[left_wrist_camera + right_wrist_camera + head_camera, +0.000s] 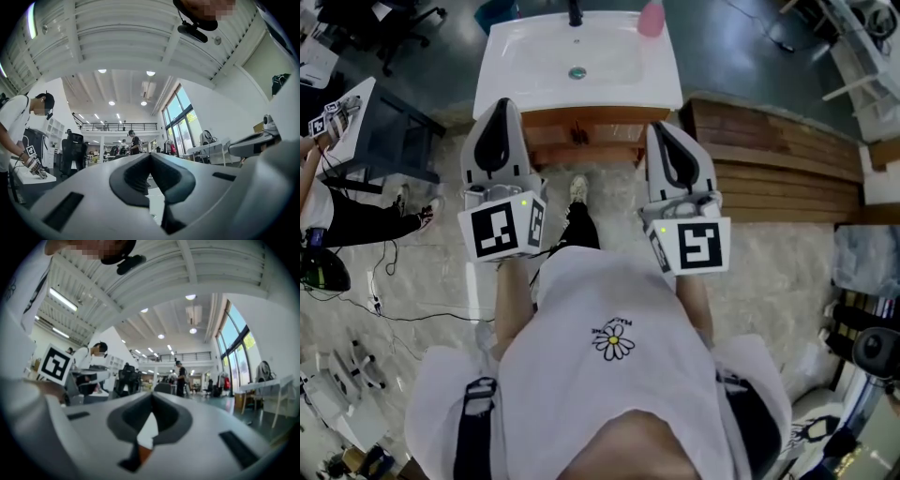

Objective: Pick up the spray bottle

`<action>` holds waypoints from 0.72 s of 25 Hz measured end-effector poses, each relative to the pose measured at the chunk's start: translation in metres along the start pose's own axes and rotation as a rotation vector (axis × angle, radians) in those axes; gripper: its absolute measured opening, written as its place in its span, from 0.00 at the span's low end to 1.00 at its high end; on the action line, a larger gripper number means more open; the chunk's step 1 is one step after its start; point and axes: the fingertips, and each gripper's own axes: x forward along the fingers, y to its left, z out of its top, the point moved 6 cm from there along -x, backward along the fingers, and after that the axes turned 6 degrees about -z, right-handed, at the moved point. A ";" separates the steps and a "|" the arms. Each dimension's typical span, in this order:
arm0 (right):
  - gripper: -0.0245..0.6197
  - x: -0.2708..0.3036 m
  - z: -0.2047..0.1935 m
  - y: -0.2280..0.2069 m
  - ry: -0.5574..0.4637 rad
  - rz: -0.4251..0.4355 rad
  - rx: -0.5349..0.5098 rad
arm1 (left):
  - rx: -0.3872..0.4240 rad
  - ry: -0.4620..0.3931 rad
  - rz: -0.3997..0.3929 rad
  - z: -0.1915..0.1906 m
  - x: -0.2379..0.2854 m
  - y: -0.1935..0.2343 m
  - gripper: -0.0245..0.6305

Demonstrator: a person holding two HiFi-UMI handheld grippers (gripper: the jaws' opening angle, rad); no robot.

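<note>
Before the sink [534,56], left tool [500,117], right tool [667,142] closed

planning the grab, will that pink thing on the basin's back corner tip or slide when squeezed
Likely tippy: the pink thing looks small and sits right at the corner of the basin, so a sideways nudge could knock it off. The glossy white rim probably lets it slide. The frame cuts it off, so weight and stiffness can't be judged.
</note>
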 end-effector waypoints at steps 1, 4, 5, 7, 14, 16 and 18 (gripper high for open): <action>0.08 0.006 -0.002 -0.001 0.003 -0.008 -0.008 | -0.002 0.004 -0.007 -0.004 0.008 0.003 0.06; 0.08 0.027 -0.007 -0.011 0.014 -0.046 0.007 | 0.002 0.009 -0.046 -0.011 0.038 0.008 0.06; 0.08 0.035 -0.008 -0.016 0.020 -0.059 0.020 | 0.004 0.006 -0.065 -0.012 0.049 0.008 0.06; 0.08 0.054 -0.011 -0.025 0.033 -0.083 0.040 | 0.017 -0.009 -0.112 -0.013 0.070 0.009 0.06; 0.08 0.124 -0.008 -0.038 0.047 -0.138 0.050 | 0.013 -0.019 -0.199 -0.021 0.144 0.034 0.06; 0.08 0.143 -0.009 -0.040 0.056 -0.144 0.044 | 0.006 -0.022 -0.208 -0.026 0.161 0.042 0.06; 0.08 0.161 -0.013 -0.042 0.074 -0.148 0.042 | -0.002 -0.016 -0.216 -0.032 0.174 0.049 0.06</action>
